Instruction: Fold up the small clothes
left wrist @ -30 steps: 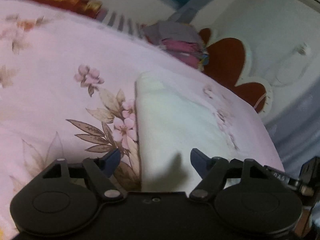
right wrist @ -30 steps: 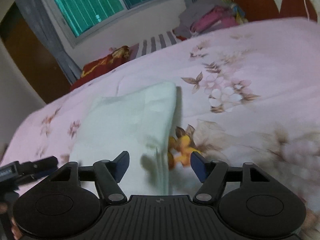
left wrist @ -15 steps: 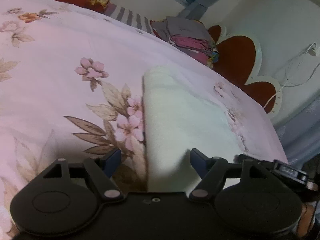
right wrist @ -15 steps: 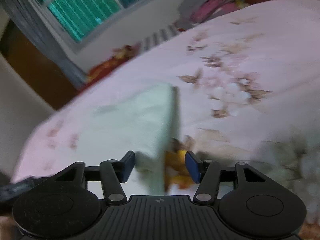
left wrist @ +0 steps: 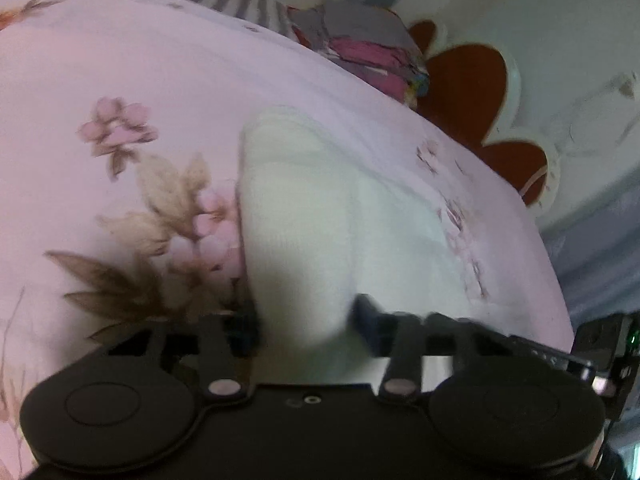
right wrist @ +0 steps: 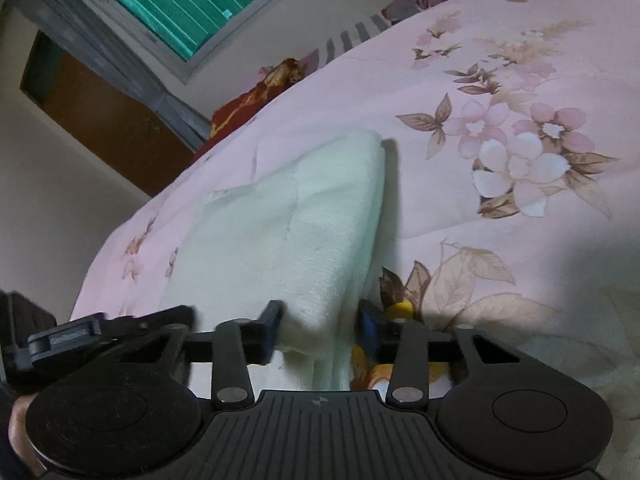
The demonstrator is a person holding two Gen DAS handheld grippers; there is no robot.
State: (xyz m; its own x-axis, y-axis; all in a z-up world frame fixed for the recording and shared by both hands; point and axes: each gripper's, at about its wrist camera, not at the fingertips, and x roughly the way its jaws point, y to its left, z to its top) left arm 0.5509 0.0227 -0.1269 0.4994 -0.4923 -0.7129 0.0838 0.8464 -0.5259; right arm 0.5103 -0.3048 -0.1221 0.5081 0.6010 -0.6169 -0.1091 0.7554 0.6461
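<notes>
A pale white-green garment (left wrist: 304, 216) lies folded on a pink floral bedspread (left wrist: 120, 92). My left gripper (left wrist: 306, 322) has its jaws part closed around the near left edge of the garment, which bulges up between the fingers. My right gripper (right wrist: 320, 330) has its jaws part closed around the near right edge of the same garment (right wrist: 304, 216), and cloth fills the gap between its blue pads. The right gripper's body shows at the lower right of the left wrist view (left wrist: 600, 344).
A pile of folded grey and pink clothes (left wrist: 368, 48) sits at the far side of the bed by a red and white headboard (left wrist: 472, 80). A red pillow (right wrist: 256, 96) lies near a window (right wrist: 192, 4). The bed edge (left wrist: 556, 280) drops off on the right.
Both grippers have closed in from wide open onto the near edge of the garment. The cloth between the fingers has risen into a fold.
</notes>
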